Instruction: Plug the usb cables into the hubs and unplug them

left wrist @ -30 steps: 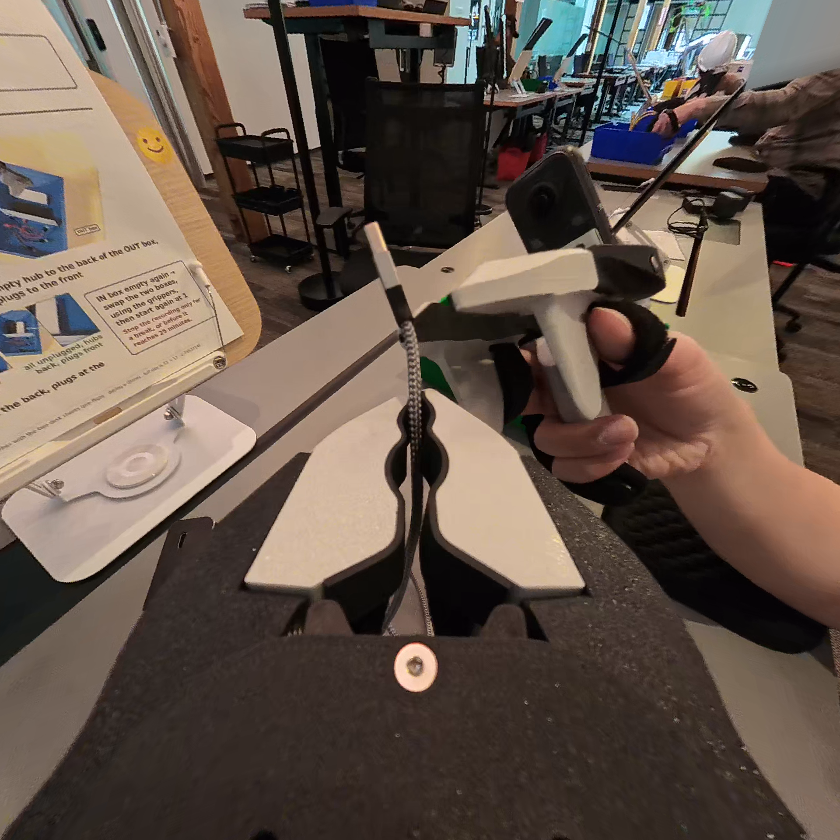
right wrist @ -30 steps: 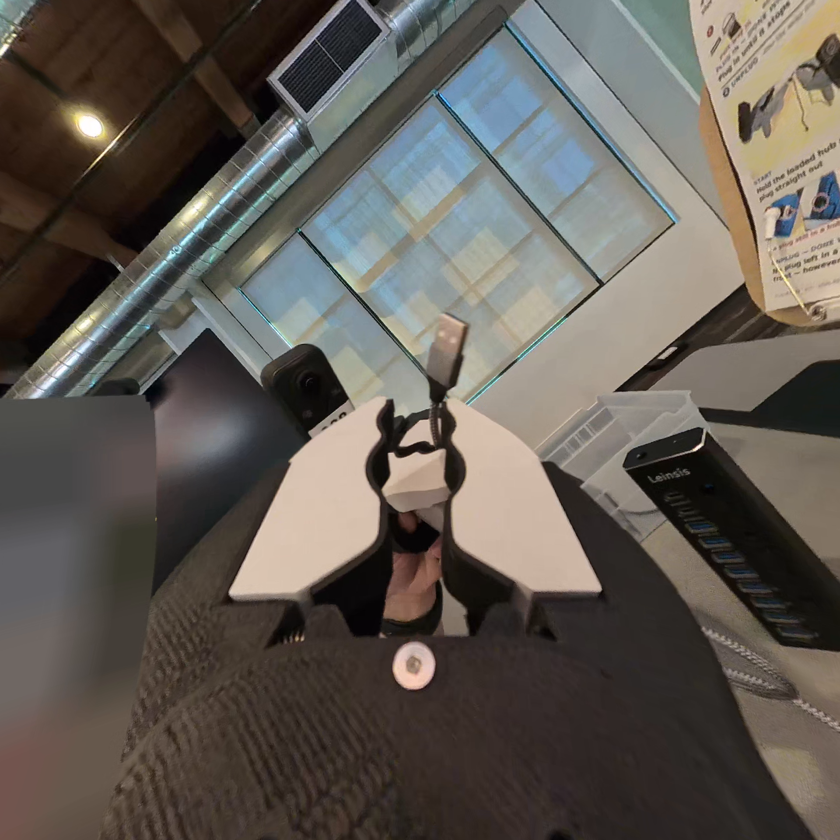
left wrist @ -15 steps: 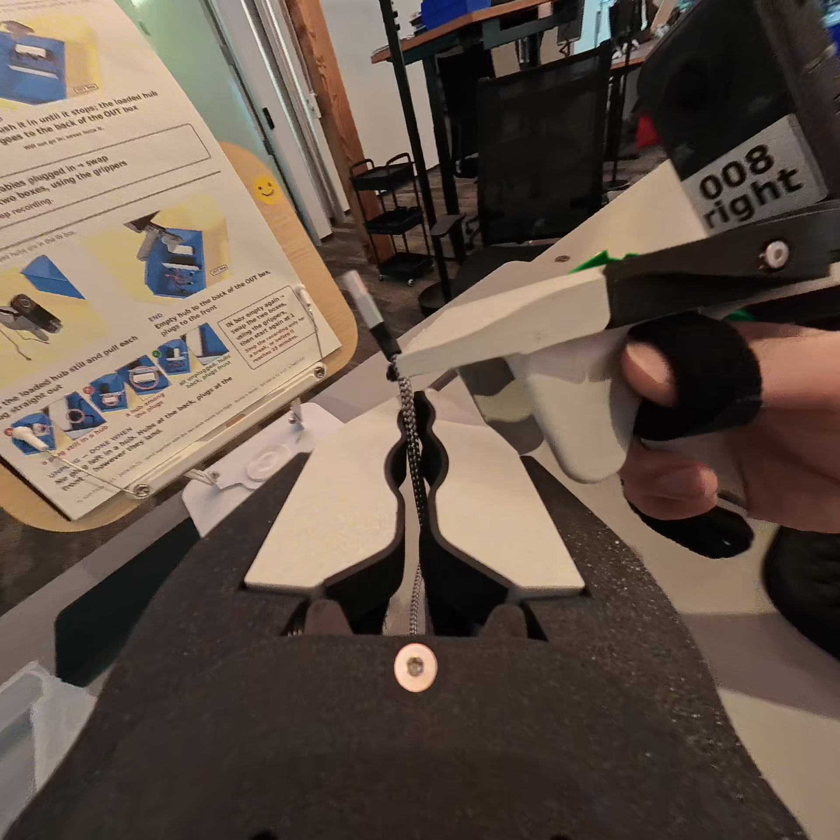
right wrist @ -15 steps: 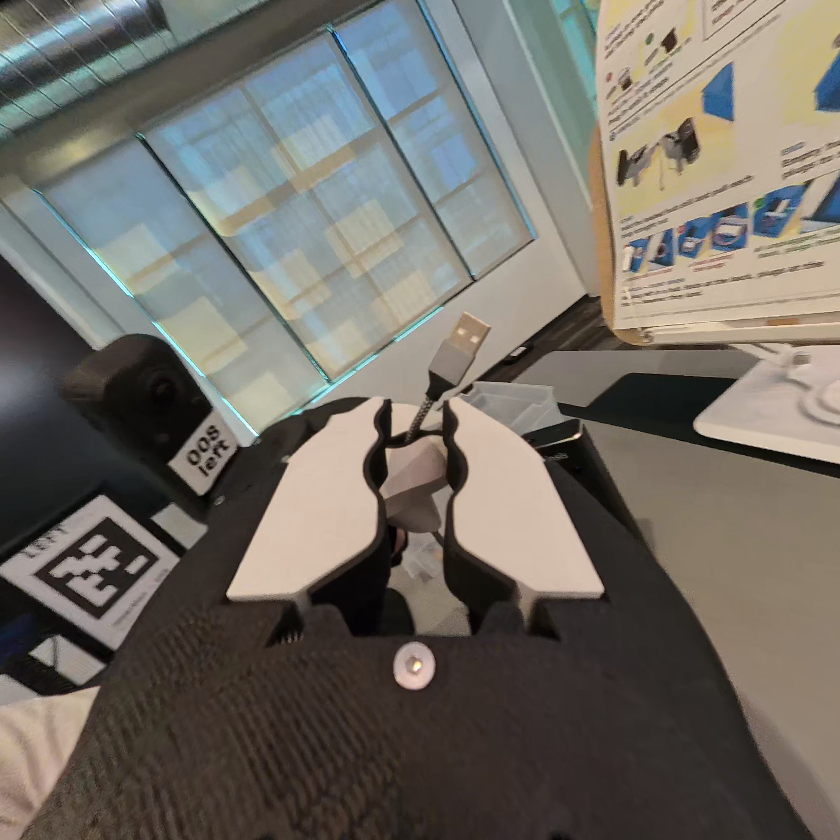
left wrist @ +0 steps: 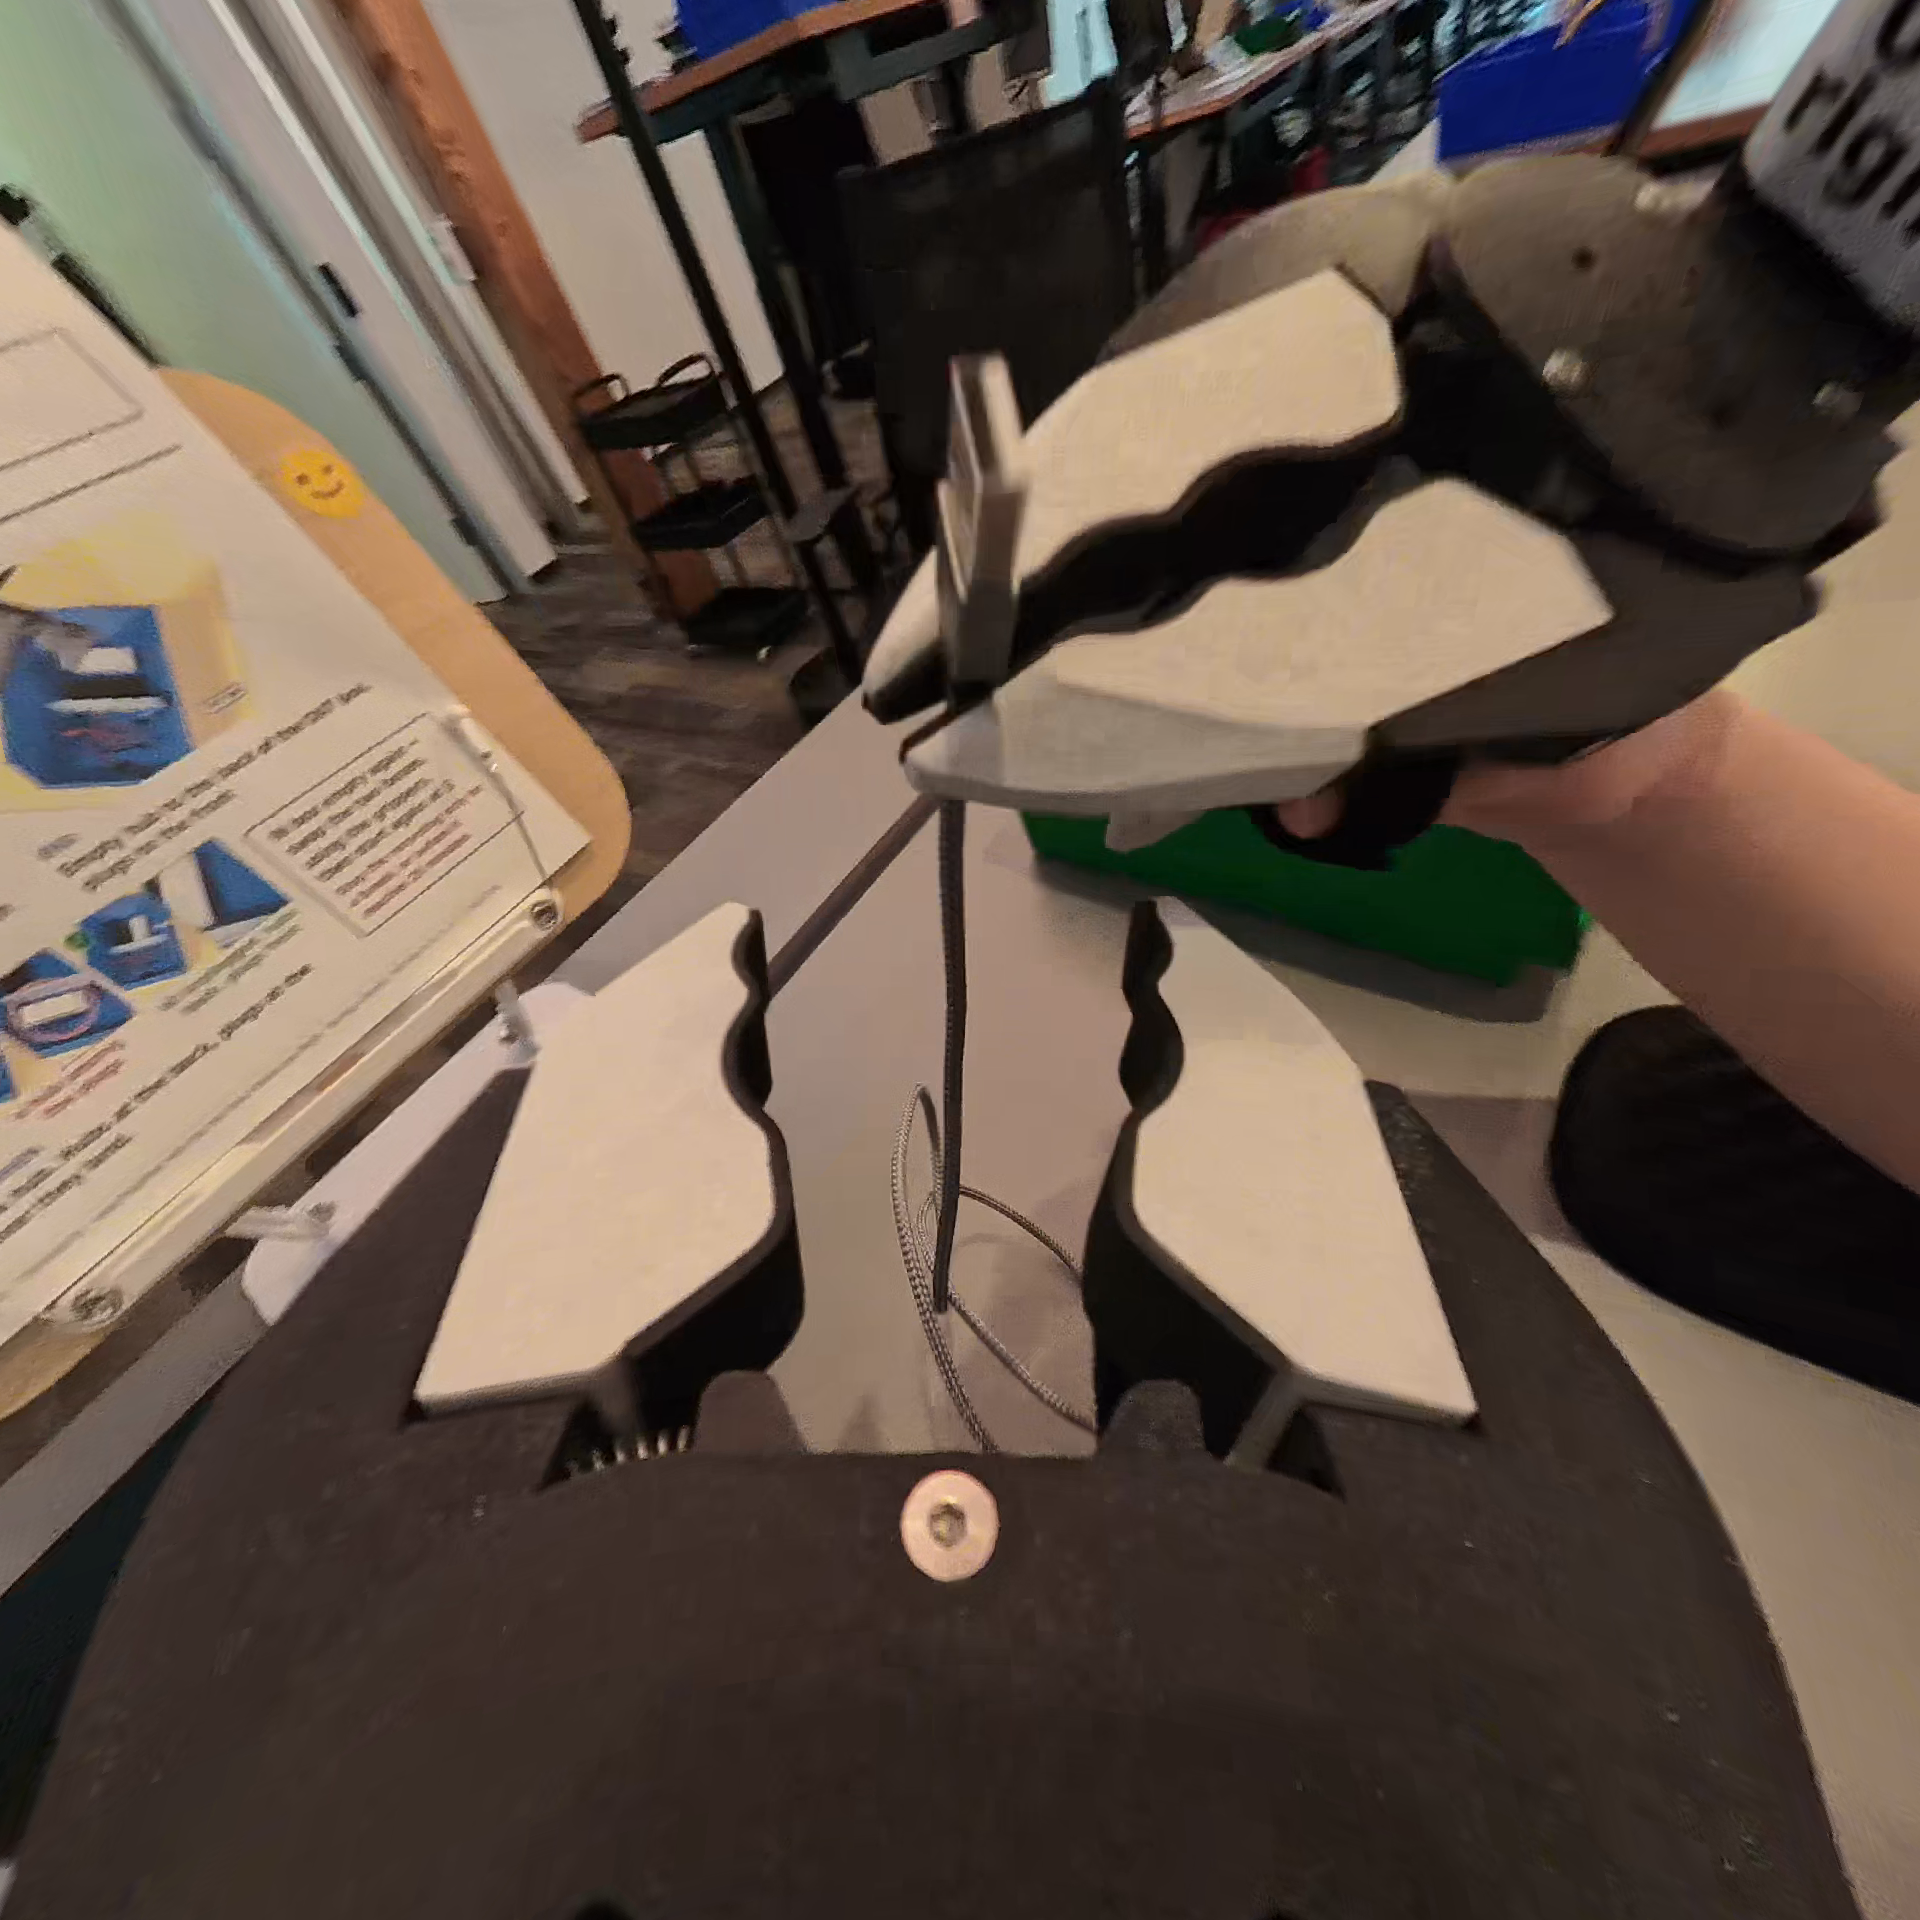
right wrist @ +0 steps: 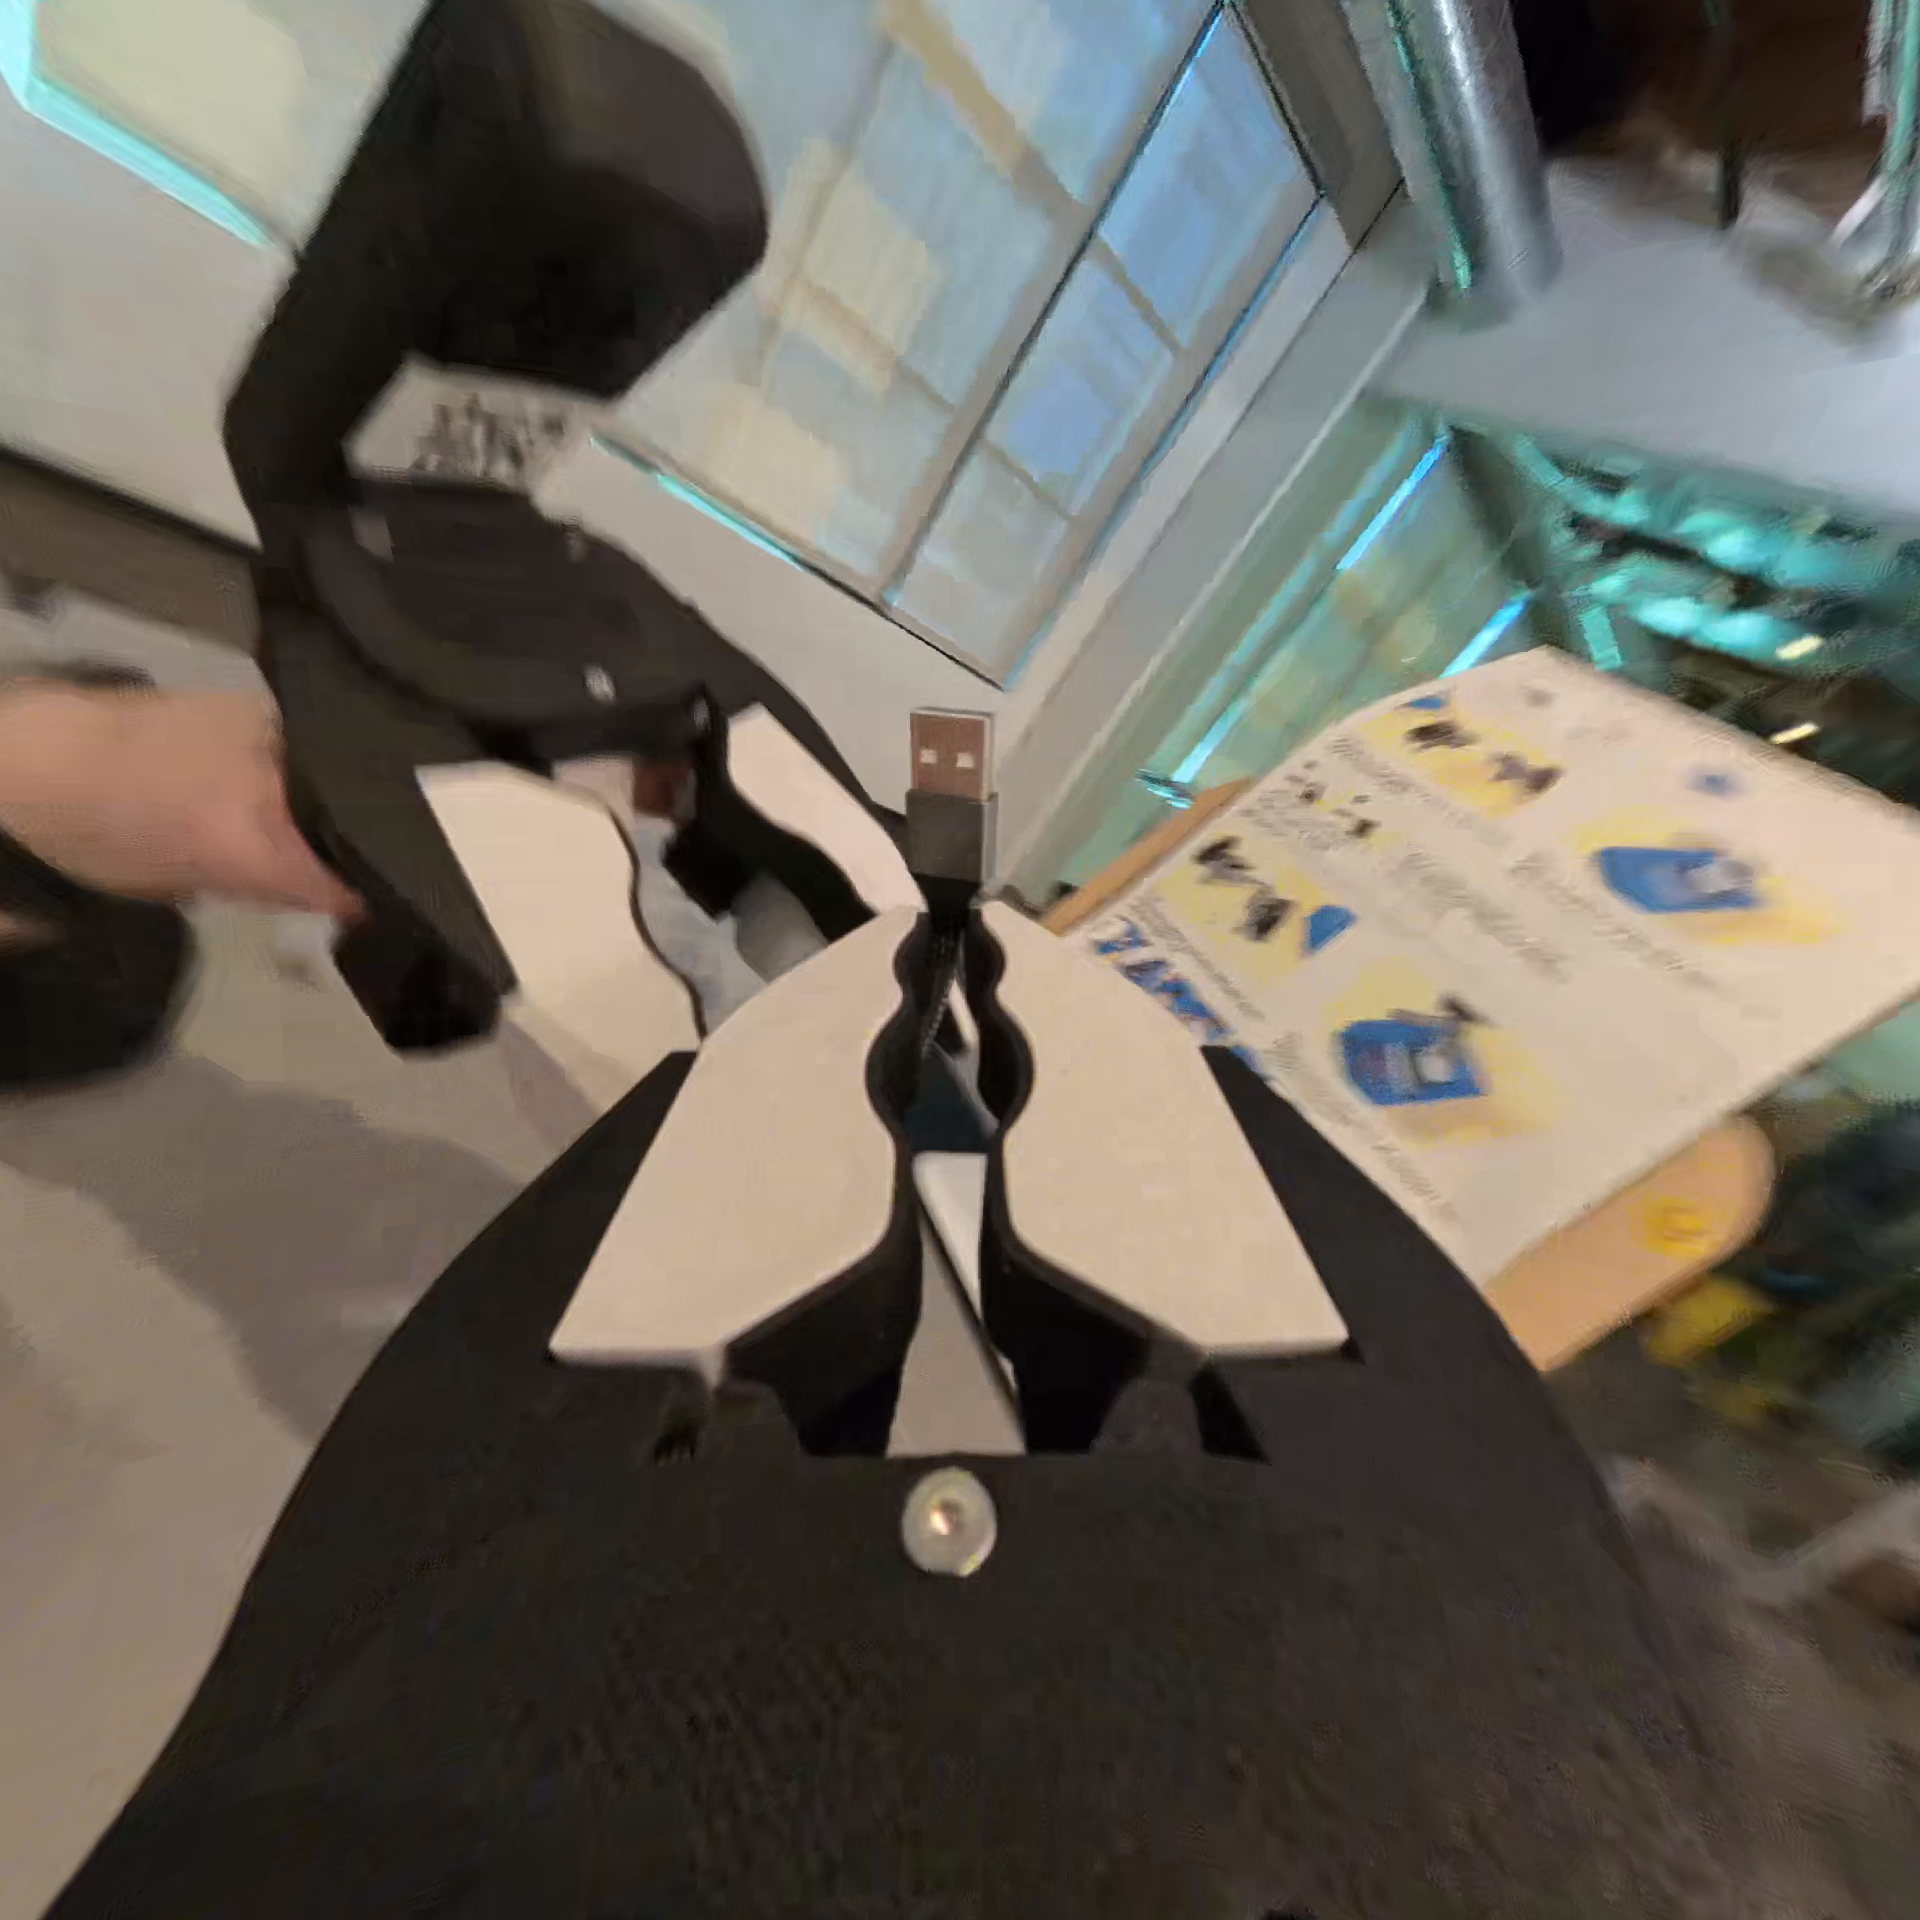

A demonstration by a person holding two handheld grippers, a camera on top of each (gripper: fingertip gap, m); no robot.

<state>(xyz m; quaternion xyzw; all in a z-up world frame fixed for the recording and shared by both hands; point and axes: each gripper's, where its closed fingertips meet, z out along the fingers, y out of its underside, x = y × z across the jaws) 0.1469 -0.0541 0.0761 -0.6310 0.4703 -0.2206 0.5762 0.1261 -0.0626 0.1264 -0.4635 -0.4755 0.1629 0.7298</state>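
My right gripper (right wrist: 951,920) is shut on a braided USB cable (right wrist: 935,997) just below its grey plug (right wrist: 951,800), which stands up past the fingertips. In the left wrist view the right gripper (left wrist: 914,717) is up and to the right, with the plug (left wrist: 982,520) above it. The cable (left wrist: 951,1039) hangs down to loops on the table. My left gripper (left wrist: 942,914) is open and empty, one finger on each side of the hanging cable without touching it. No hub is in view.
An instruction board on a wooden stand (left wrist: 260,831) is at the left; it also shows in the right wrist view (right wrist: 1507,935). A green box (left wrist: 1351,904) sits on the grey table (left wrist: 852,831) behind the right gripper. A hand (left wrist: 1714,883) holds that gripper. Across from one pair of fingers to the other is roughly 5 cm.
My left gripper has opened and let go of the cable. The right gripper now holds it alone and has swung round, with the plug upright above its tips.
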